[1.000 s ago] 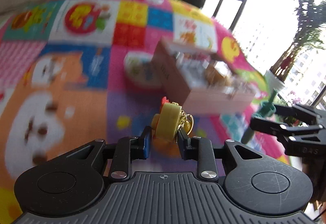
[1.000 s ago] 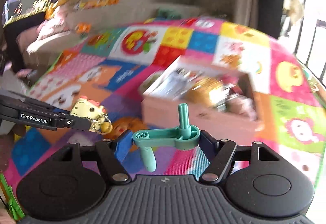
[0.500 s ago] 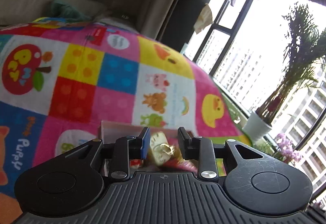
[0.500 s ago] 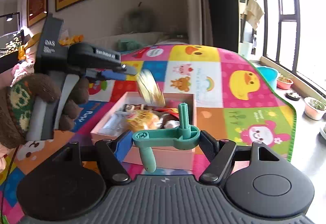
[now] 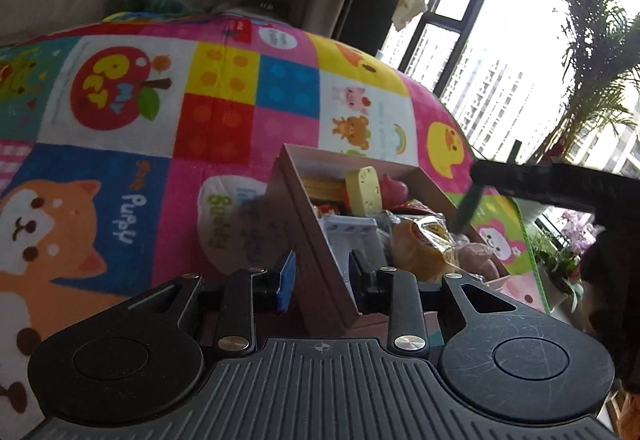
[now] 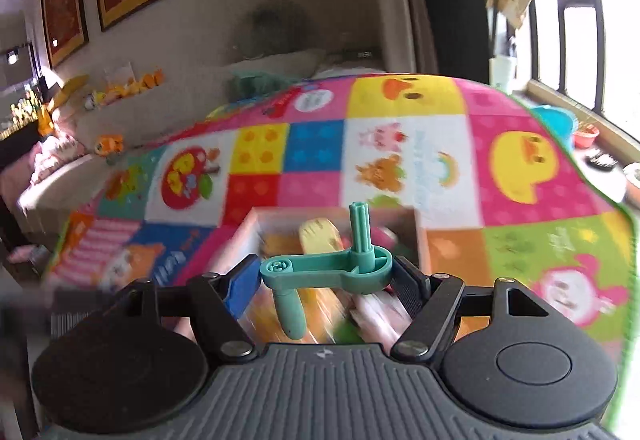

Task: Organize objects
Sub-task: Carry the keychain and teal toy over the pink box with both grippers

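A pink box (image 5: 304, 224) full of small items sits on the colourful play mat (image 5: 216, 128). The yellow keychain toy (image 5: 364, 190) lies inside it near the far wall. My left gripper (image 5: 322, 278) is open and empty, its jaws straddling the box's near left wall. My right gripper (image 6: 324, 282) is shut on a teal plastic crank handle (image 6: 328, 266) and holds it above the box (image 6: 416, 236). The right gripper also shows in the left wrist view (image 5: 560, 184) as a dark bar over the box's right side.
A snack packet (image 5: 420, 244) and a white item (image 5: 352, 236) fill the box. A sofa (image 6: 160, 108) and framed pictures stand behind the mat. Potted plants (image 5: 592, 88) and a window are on the right. A blue tub (image 6: 556, 122) sits past the mat's edge.
My left gripper opened and let the yellow keychain toy drop into the box. My right gripper, still holding the teal crank, moved over the box.
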{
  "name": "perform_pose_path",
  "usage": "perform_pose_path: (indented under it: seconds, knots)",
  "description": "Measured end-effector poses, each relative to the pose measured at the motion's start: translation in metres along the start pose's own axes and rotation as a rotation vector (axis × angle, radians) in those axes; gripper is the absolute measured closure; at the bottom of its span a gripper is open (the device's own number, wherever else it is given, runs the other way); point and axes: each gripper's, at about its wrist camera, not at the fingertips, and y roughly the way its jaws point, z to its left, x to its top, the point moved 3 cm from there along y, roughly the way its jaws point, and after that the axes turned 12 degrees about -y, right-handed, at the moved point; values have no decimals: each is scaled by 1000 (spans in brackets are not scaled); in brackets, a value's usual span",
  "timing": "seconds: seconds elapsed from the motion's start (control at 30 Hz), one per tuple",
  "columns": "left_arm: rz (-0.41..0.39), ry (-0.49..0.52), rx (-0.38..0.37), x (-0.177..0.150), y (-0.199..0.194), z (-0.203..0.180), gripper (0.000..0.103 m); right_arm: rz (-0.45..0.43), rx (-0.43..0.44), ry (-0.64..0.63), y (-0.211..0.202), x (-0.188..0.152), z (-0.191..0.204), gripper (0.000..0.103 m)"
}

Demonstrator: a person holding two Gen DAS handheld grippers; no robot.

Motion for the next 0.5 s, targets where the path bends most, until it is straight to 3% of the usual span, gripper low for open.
perform_pose_path:
  seconds: [0.13,0.23,0.33,0.5]
  knots:
    - [-11,-40,7,3,-6,13,71,-33,65,91,43,29,9,32]
    - [-13,-54,20,2,-13,22,71,10,41,39,66,29,24,29]
    - [-4,-57,46,1,-15,34,71,25,41,52,63,20,21,29]
    - [28,-78,75,-3,-4,39,71,17,-48,82,31,0,-15,26]
